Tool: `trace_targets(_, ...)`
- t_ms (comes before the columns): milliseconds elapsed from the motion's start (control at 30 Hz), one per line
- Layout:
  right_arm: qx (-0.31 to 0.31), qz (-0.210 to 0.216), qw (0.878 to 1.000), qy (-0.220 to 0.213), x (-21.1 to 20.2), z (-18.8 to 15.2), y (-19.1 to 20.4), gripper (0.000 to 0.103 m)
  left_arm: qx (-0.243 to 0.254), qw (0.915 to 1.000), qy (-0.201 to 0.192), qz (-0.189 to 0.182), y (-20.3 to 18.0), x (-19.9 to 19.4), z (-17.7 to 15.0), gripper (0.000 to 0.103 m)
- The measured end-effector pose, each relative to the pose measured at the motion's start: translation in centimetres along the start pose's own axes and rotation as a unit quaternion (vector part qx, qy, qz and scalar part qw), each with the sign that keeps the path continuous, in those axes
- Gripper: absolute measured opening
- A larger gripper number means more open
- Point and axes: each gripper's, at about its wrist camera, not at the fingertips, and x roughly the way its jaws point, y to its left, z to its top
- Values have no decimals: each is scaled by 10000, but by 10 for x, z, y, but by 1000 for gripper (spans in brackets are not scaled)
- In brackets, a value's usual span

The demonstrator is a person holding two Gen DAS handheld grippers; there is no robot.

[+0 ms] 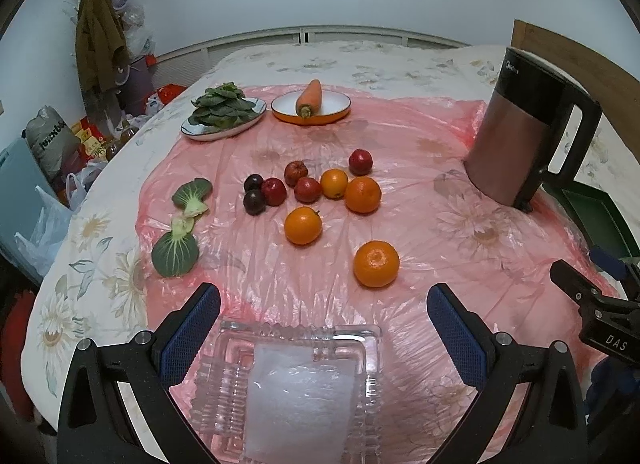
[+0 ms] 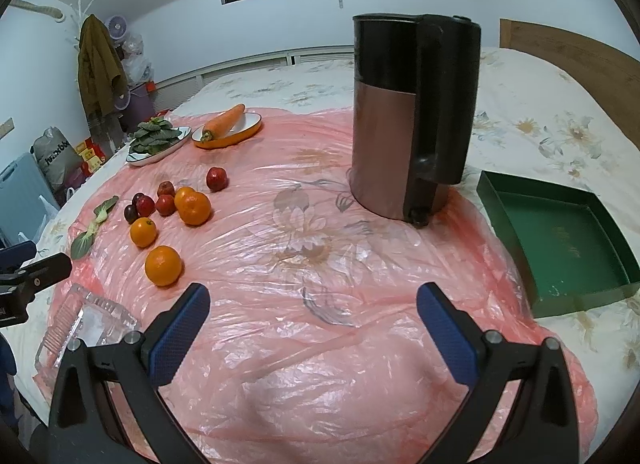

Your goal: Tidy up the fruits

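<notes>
Both the left gripper (image 1: 323, 306) and right gripper (image 2: 313, 306) are hanging spread wide, holding nothing; the nearest orange (image 1: 376, 263) is sitting just beyond the clear tray (image 1: 372, 348); firm, rounded, probably rolling easily, so I'd be pinching across its middle.

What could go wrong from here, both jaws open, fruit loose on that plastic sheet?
1. The oranges, such as the nearest orange, sit loose on the crinkled pink plastic sheet over soft bedding; a nudge from the left gripper may roll one away.
2. The red and dark fruits touch each other, so picking one could scatter its neighbours.
3. The kettle stands upright on soft bedding ahead of the right gripper; a sweep could tip it.
</notes>
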Motion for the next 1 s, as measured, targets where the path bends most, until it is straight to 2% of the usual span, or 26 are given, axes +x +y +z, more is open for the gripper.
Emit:
trace_targets(600,-159,431,9989,46,23,15,23,103,-54,9992,384,51,8,32,8,102)
trace_targets(1000,-384,838,9957,92,44,38,50,103,-416,9969,660,39,54,50,15,102)
